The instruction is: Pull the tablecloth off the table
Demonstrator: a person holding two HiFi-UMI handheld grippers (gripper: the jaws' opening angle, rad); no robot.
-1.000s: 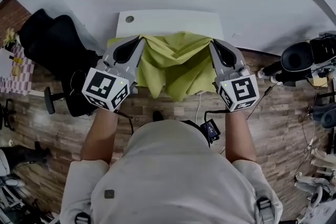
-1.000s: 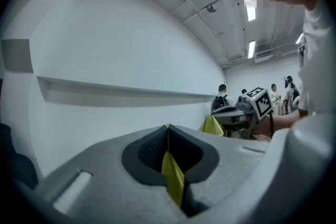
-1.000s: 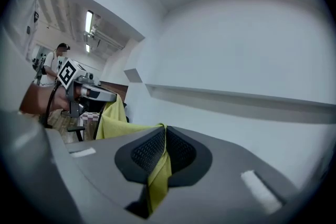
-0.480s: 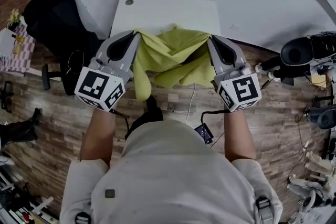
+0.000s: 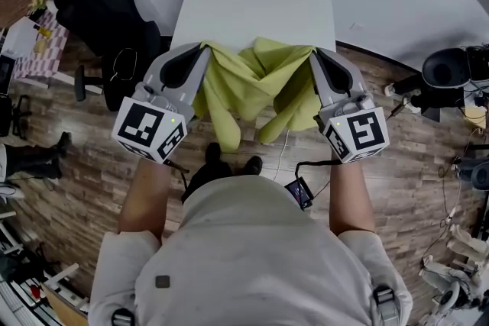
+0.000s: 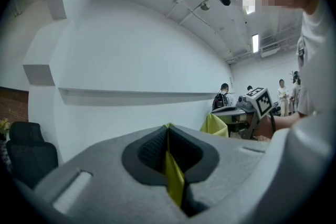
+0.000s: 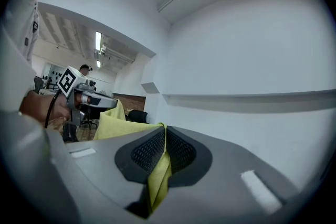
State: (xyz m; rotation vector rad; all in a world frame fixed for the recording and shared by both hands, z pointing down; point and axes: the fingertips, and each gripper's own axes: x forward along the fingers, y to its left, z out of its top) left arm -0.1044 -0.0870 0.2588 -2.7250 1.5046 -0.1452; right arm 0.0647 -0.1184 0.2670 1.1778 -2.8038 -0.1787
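The yellow-green tablecloth (image 5: 256, 84) hangs in folds between my two grippers, clear of the white table (image 5: 256, 8), whose top is bare. My left gripper (image 5: 200, 50) is shut on the cloth's left corner; a strip of cloth (image 6: 173, 178) shows pinched between its jaws. My right gripper (image 5: 315, 51) is shut on the right corner, with cloth (image 7: 159, 178) squeezed between its jaws. Both grippers are held up in front of the person, near the table's front edge. The cloth's lower ends dangle above the wooden floor (image 5: 92, 156).
A black office chair (image 5: 107, 19) stands left of the table. Dark equipment (image 5: 451, 76) and cables lie on the floor at the right. A small black device (image 5: 299, 192) with a cable lies on the floor by the person's feet. People stand in the background (image 6: 223, 94).
The cloth has slid fully off the table top, which is now bare. Both grippers kept their hold and drew back from the table; the cloth now hangs between them.
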